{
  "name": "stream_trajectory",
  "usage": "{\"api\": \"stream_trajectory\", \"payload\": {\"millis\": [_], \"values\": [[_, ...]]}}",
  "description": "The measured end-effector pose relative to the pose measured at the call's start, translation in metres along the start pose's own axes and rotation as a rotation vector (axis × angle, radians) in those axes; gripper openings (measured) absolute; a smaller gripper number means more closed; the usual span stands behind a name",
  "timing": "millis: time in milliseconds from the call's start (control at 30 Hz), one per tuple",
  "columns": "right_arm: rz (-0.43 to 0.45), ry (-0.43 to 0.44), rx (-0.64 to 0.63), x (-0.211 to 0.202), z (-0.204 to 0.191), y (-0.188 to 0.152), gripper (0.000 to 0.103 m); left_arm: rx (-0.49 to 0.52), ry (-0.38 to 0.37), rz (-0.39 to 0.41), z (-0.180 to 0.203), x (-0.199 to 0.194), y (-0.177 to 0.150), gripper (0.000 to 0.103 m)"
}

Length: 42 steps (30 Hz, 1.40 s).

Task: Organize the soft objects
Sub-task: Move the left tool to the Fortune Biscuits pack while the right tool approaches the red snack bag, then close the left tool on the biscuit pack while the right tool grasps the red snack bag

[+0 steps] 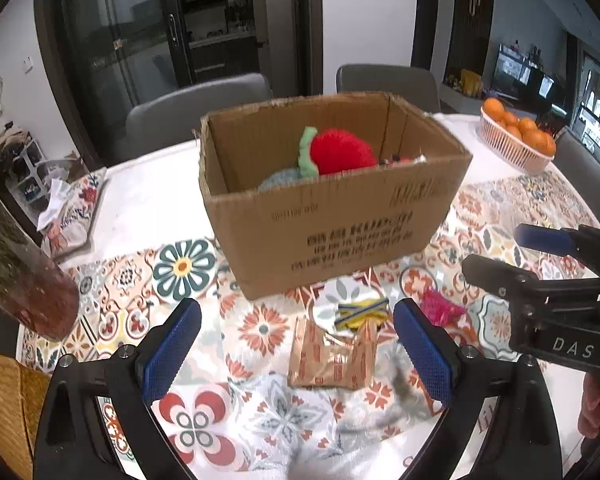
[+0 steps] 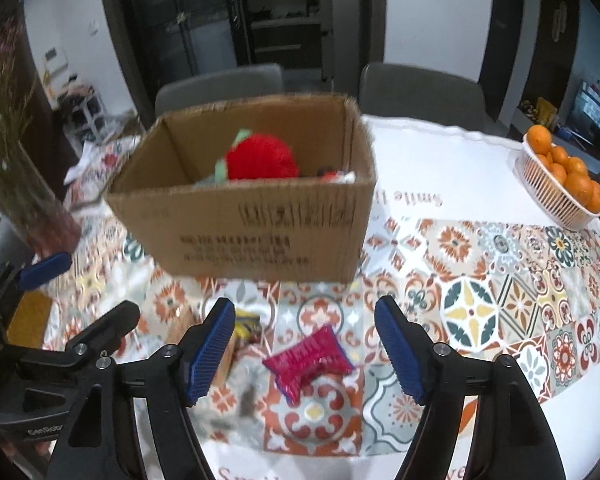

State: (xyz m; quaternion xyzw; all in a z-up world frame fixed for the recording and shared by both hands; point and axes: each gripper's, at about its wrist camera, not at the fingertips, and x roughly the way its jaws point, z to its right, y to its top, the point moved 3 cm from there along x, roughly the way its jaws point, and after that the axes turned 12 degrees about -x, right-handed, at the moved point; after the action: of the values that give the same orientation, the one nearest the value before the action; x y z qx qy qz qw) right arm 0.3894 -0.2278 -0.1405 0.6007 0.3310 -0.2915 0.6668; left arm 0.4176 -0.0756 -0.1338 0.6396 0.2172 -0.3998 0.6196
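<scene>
Two grippers, both yours, over a round table [image 2: 440, 152] under a patterned cloth. No earlier view to hold this against, so these notes cover the present only.

Largest item: the cardboard box [image 1: 332, 216], open-topped, standing on the cloth beyond both tools. It reads as the collection point. A red plush [image 1: 346, 152] with a green piece sits inside, something pale blue beside it, small bits at the right end too blurred to name.

Basket of oranges [image 2: 560, 184] at the far right edge, well apart from the work. Glass vase [image 2: 32, 208] with stems at the left edge, near the box corner. Mind your left elbow there.

Loose items lie in front of the box, probably staged for pickup:
- brown foil packet [image 1: 332, 364], flat on the cloth, between your left gripper's fingers but not touched;
- yellow and blue bundle [image 1: 360, 312], just beyond the packet, partly on it;
- pink woven pouch [image 2: 308, 354], near the packet's right side, between your right gripper's fingers, also untouched.

Left gripper [image 1: 296, 348]: jaws spread wide, nothing held, angled down at the packet.

Right gripper [image 2: 304, 348]: jaws parted, nothing held, angled down at the pouch.

Judgement: you are lining up one pick per hand. The pouch looks limp, so come low and pinch across its middle. The foil may slip.
</scene>
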Motion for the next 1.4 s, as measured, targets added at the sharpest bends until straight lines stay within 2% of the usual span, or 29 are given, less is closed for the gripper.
{"api": "stream_trajectory", "payload": {"millis": [467,700,900,1167,1267,1400], "values": [[-0.222,0.069,-0.109,0.053,-0.007,-0.036,0.082,0.051,-0.009,-0.167,0.005,0.043,-0.042,0.098],[-0.311,0.128,-0.170,0.077,-0.013,-0.048,0.082,0.071,-0.028,-0.239,0.006,0.065,-0.051,0.098],[-0.384,0.141,-0.231,0.101,-0.013,-0.055,0.083,0.075,-0.032,-0.281,0.008,0.083,-0.053,0.098],[-0.413,0.196,-0.222,0.128,-0.013,-0.054,0.083,0.040,-0.051,-0.335,0.012,0.106,-0.052,0.098],[-0.405,0.179,-0.224,0.135,-0.011,-0.052,0.083,0.023,-0.051,-0.347,0.011,0.113,-0.052,0.098],[-0.384,0.156,-0.226,0.140,-0.011,-0.048,0.083,0.004,-0.047,-0.356,0.010,0.119,-0.055,0.089]]}}
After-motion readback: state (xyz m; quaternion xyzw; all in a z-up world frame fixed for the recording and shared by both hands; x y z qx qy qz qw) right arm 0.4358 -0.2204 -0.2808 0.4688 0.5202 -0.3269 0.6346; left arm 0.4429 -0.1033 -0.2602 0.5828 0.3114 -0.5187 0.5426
